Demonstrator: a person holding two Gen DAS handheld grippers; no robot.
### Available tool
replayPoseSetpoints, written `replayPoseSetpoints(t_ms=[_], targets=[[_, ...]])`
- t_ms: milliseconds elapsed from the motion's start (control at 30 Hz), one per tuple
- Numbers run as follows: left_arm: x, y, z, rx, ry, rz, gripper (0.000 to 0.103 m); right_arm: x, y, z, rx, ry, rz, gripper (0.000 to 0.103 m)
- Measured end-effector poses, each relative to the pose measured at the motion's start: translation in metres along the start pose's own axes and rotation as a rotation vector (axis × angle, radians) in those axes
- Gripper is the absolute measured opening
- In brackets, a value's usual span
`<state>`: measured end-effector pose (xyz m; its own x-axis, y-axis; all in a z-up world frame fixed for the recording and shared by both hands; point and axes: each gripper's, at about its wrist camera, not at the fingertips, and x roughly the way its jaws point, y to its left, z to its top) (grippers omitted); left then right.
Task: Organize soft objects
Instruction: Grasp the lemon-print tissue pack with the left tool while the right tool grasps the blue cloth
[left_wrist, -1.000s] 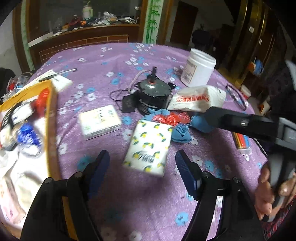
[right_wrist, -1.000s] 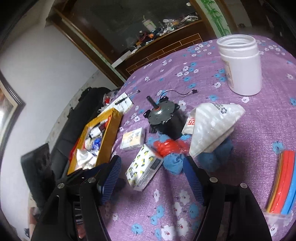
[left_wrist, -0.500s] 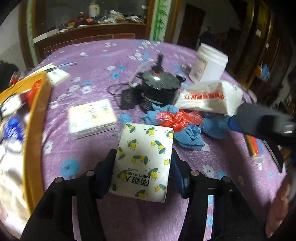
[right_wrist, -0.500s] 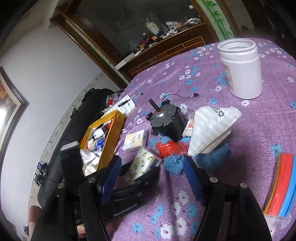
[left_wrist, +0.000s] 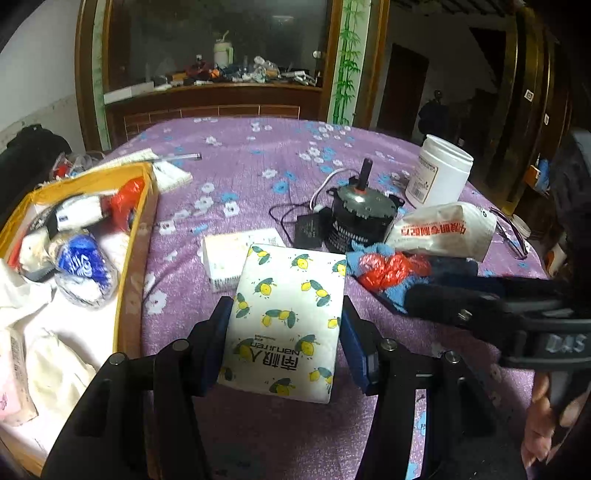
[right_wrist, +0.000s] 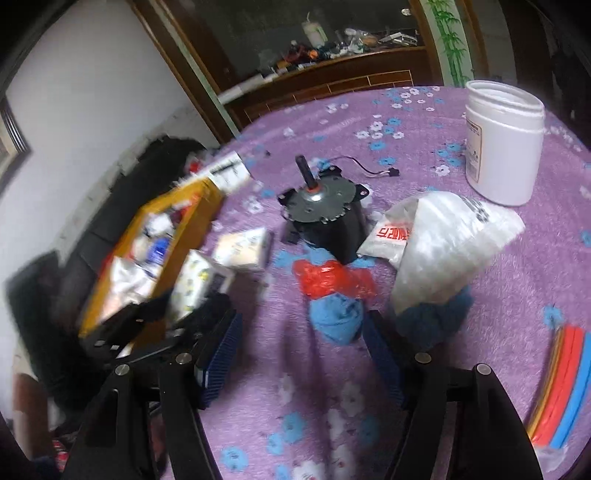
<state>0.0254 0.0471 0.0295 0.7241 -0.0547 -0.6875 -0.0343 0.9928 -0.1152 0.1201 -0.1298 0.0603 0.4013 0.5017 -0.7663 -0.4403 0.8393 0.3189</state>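
A white tissue pack (left_wrist: 288, 314) printed with lemons sits between the blue pads of my left gripper (left_wrist: 286, 338), which is shut on its sides. In the right wrist view the same pack (right_wrist: 192, 288) shows blurred beside the yellow box. My right gripper (right_wrist: 301, 354) hovers low over the purple cloth with its jaws closing. A light blue cloth (right_wrist: 334, 321) lies just ahead of its fingertips, untouched. On that cloth rests a crumpled red plastic bag (right_wrist: 328, 277). A white plastic bag (right_wrist: 443, 251) covers a darker blue cloth (right_wrist: 432, 325) to the right.
A yellow box (left_wrist: 136, 258) with several soft packets stands at the left. A black motor (left_wrist: 358, 218) with a cable, a white jar (left_wrist: 439, 177) and a small white carton (left_wrist: 229, 258) lie behind the pack. Coloured strips (right_wrist: 565, 387) lie at the right edge.
My left gripper has closed on the lemon-print tissue pack. The right gripper has moved closer to the blue cloth and the red bag, and its jaws have narrowed a little.
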Motion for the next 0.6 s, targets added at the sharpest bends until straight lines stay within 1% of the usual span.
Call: replayPoseSetpoints(t_ms=[67, 100, 167, 200, 267, 300, 467, 600], targets=[[-0.002, 0.001, 0.000, -0.005, -0.002, -0.006, 0.054, 0.008, 0.001, 0.007, -0.023, 0.007, -0.037, 0.064], [-0.003, 0.000, 0.000, -0.003, -0.008, -0.005, 0.054, 0.012, 0.001, 0.010, -0.024, 0.005, -0.051, 0.061], [-0.003, 0.001, 0.000, -0.002, -0.009, -0.003, 0.054, 0.024, -0.002, 0.013, -0.022, 0.031, -0.052, 0.050], [-0.002, 0.001, -0.001, -0.001, -0.003, -0.001, 0.054, 0.029, -0.003, 0.013, -0.022, 0.046, -0.056, 0.042], [0.000, 0.001, -0.002, -0.004, 0.010, -0.003, 0.054, 0.035, -0.003, 0.008, -0.047, 0.042, -0.088, 0.031], [0.001, 0.000, -0.002, -0.003, 0.013, -0.004, 0.054, 0.035, -0.002, 0.006, -0.060, 0.036, -0.092, 0.029], [-0.001, -0.003, -0.002, 0.014, -0.007, 0.018, 0.054, 0.015, 0.002, 0.005, -0.065, -0.020, -0.042, 0.027], [-0.002, -0.003, -0.001, 0.017, -0.028, 0.042, 0.054, 0.005, 0.011, 0.004, -0.066, -0.043, 0.006, 0.027]])
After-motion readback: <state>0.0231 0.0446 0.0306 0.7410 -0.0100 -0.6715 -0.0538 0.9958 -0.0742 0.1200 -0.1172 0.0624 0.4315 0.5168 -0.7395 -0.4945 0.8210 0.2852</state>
